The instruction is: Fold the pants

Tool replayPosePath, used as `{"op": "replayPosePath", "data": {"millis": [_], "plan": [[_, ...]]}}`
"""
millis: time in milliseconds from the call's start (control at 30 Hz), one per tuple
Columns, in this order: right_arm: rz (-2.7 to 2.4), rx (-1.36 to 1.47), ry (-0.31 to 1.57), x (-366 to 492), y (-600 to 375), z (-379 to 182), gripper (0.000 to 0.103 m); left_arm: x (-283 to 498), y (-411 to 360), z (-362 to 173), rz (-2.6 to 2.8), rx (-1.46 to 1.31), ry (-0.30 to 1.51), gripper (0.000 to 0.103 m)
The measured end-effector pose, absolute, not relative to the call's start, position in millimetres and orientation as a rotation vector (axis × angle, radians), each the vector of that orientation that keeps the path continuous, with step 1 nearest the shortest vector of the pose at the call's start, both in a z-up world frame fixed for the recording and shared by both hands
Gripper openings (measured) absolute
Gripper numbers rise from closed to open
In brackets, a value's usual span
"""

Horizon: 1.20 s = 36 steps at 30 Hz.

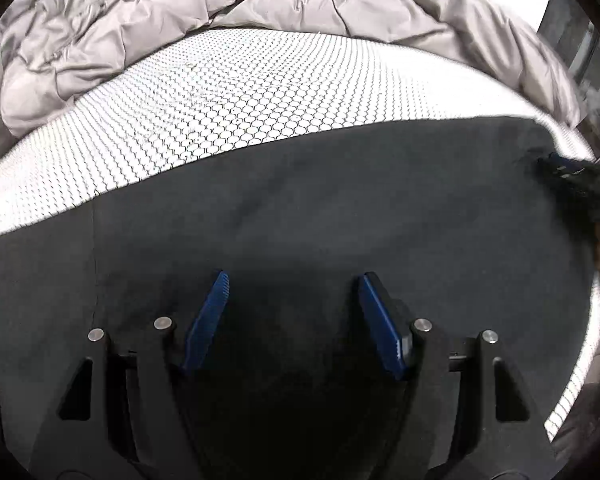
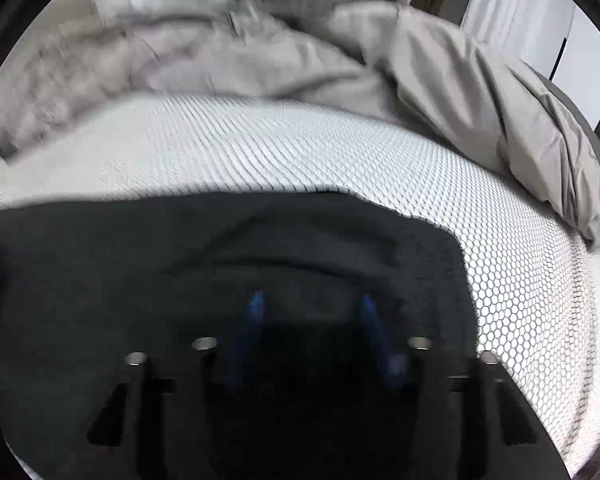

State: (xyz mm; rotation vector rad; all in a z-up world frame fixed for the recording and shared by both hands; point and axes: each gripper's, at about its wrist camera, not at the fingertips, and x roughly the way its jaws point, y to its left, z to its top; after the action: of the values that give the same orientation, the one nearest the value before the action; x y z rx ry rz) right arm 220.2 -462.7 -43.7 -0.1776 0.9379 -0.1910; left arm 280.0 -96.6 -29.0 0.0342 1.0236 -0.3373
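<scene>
Left wrist view first: my left gripper [image 1: 292, 280] has its blue pads [image 1: 208, 320] spread wide, nothing between them, hanging over the dark grey pants [image 1: 320, 208]. The pants lie flat across the near part of the white honeycomb-patterned mattress [image 1: 240, 92], their far edge running straight from left to right. At the far right edge I catch the other tool, blurred, at the pants' right end. Beyond the mattress strip, a rumpled grey duvet [image 1: 140, 20] is heaped along the far side.

Right wrist view now, and it's smeared: my right gripper [image 2: 310, 300] shows its pads [image 2: 252, 320] parted with a gap, and I can't see fabric caught in it. Below lies the pants' right end, its corner just right of the fingers, with bare mattress to the right. No containers in either view, just bedding.
</scene>
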Motion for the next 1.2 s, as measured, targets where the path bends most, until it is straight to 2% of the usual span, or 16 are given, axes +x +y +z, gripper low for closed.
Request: {"op": "replayPosePath", "data": {"millis": [167,267,300,400,467,533,600,767,933,1000,1033,1200], "plan": [[-0.296,-0.141,0.944,213.9,-480.8,-38.2,0.048,268.8,-85.0,-24.0,-0.283,0.046,1.013,0.065],[-0.111,0.023,0.930,186.2,-467.7,-21.5,0.050,244.0,-93.4,-11.3,-0.340,0.025,0.979,0.065],[-0.045,0.024,0.921,173.7,-452.5,-18.9,0.054,231.9,-101.5,-7.1,-0.364,0.042,0.959,0.065],[0.113,-0.079,0.922,142.9,-395.5,-27.3,0.057,194.4,-130.0,-0.2,-0.418,0.092,0.907,0.066],[0.181,-0.106,0.954,136.0,-372.0,-37.2,0.057,179.0,-145.9,-0.3,-0.448,0.092,0.896,0.073],[0.193,-0.194,0.970,126.4,-356.3,-51.8,0.057,165.0,-160.7,-3.7,-0.480,0.104,0.890,0.075],[0.161,-0.277,0.950,116.0,-359.7,-56.4,0.070,153.1,-173.9,-10.8,-0.491,0.152,0.902,0.075],[-0.136,-0.322,0.902,93.9,-417.2,-49.6,0.078,140.9,-188.0,-22.6,-0.474,0.225,0.894,0.082],[-0.123,-0.021,0.867,69.4,-468.2,-31.3,0.078,141.9,-181.2,-16.3,-0.470,0.184,0.896,0.082],[-0.069,0.149,0.833,53.4,-485.9,-21.8,0.086,141.3,-178.4,-6.6,-0.496,0.141,0.863,0.082],[-0.054,0.251,0.815,47.1,-497.4,-19.5,0.087,139.7,-176.1,-1.8,-0.514,0.117,0.843,0.083],[-0.019,0.605,0.829,41.7,-534.6,-40.4,0.087,133.7,-197.3,-11.7,-0.620,0.140,0.916,0.085]]}}
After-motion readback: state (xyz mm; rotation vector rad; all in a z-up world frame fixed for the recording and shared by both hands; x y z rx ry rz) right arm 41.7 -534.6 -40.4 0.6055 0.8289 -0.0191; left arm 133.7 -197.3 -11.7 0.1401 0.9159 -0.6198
